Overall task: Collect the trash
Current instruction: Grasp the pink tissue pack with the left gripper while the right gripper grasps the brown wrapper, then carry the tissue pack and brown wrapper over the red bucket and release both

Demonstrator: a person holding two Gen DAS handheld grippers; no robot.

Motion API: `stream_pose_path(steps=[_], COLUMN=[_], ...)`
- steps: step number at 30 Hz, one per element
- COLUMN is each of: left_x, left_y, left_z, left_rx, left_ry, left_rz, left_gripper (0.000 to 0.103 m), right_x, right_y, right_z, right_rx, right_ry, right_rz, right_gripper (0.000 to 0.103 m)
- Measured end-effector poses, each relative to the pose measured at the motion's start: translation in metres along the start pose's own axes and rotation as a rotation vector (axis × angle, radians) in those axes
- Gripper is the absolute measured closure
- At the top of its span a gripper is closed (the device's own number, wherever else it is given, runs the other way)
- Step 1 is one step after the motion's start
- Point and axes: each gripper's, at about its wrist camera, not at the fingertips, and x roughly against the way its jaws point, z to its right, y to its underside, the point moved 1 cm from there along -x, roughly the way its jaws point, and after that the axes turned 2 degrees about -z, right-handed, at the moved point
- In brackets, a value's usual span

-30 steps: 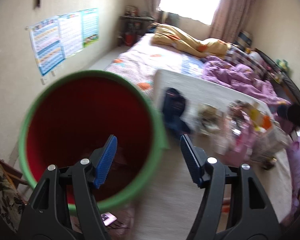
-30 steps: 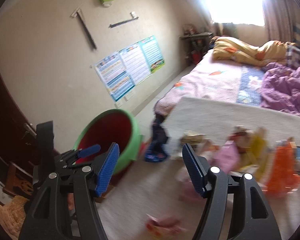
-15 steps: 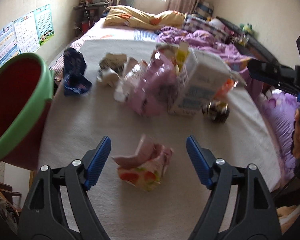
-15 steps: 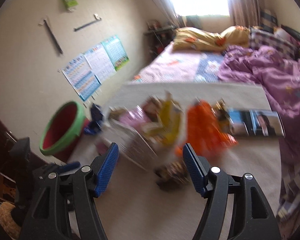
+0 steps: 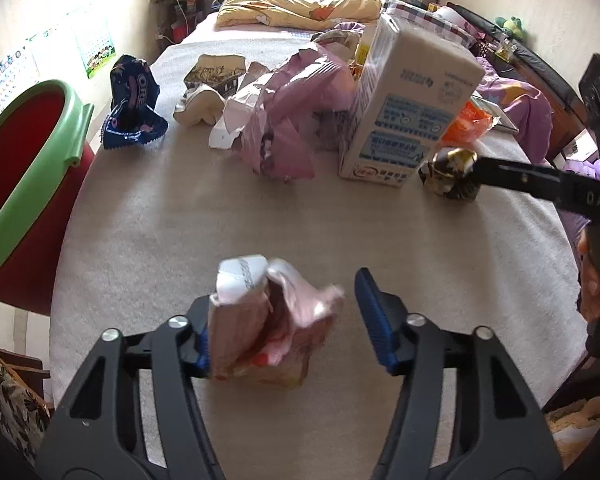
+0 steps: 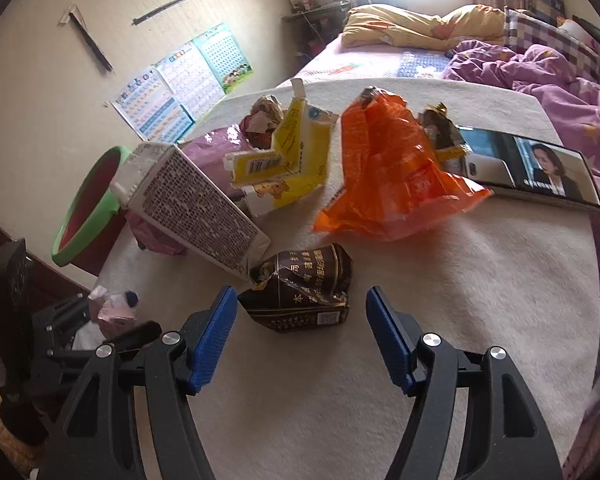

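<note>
**Both grippers down among the trash on the white blanket**

Left gripper (image 5: 290,322) low over the white blanket (image 5: 260,220), jaws just closing in around a crumpled pink wrapper (image 5: 268,320). Left pad against the wrapper's side, right pad clear of it with a gap showing: spread, not pinching. Over on the right gripper (image 6: 300,332), jaws wide apart, framing a dark brown foil packet (image 6: 300,284) lying just ahead of the tips, untouched. Behind that packet, a leaning white carton (image 6: 192,196), a yellow box (image 6: 288,152), an orange plastic bag (image 6: 388,176) and a phone (image 6: 528,168) with its screen lit. Red bin with green rim (image 5: 24,184) at the blanket's left edge, a blue cookie wrapper (image 5: 134,104) near it.
</note>
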Motion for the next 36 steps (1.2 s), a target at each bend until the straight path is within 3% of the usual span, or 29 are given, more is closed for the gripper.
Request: stream_pose_path(steps=[3,9,17,22,31,36], left_x=[0.000,0.001,0.005,0.018,0.044,0.054], left_y=[0.001,0.004,0.003,0.000,-0.011,-0.015], left_z=[-0.001,-0.010,-0.014,-0.023,-0.030,-0.030], left_rx=[0.013,0.051,0.077,0.094,0.121,0.125], left_ry=[-0.003,-0.003,0.013,0.019,0.024,0.021], left_rz=[-0.008,-0.006,0.009,0.039,0.117,0.146], left_gripper=[0.060,0.069,0.070,0.070,0.070,0.070], right_x=[-0.004,-0.010,-0.003,0.018,0.072,0.076], right_y=[-0.003,-0.004,0.000,-0.001,-0.018,-0.024], right_z=[-0.002,-0.004,-0.005,-0.009,-0.046,-0.072], right_rx=[0.003,-0.005,-0.023,-0.028,0.056,0.118], right_ry=[-0.033,-0.069,-0.085,-0.087,-0.095,-0.125], right_rz=[-0.018,-0.040,-0.023,0.027,0.205,0.218], right_gripper=[0.037,0.037,0.038,0.038,0.038,0.038])
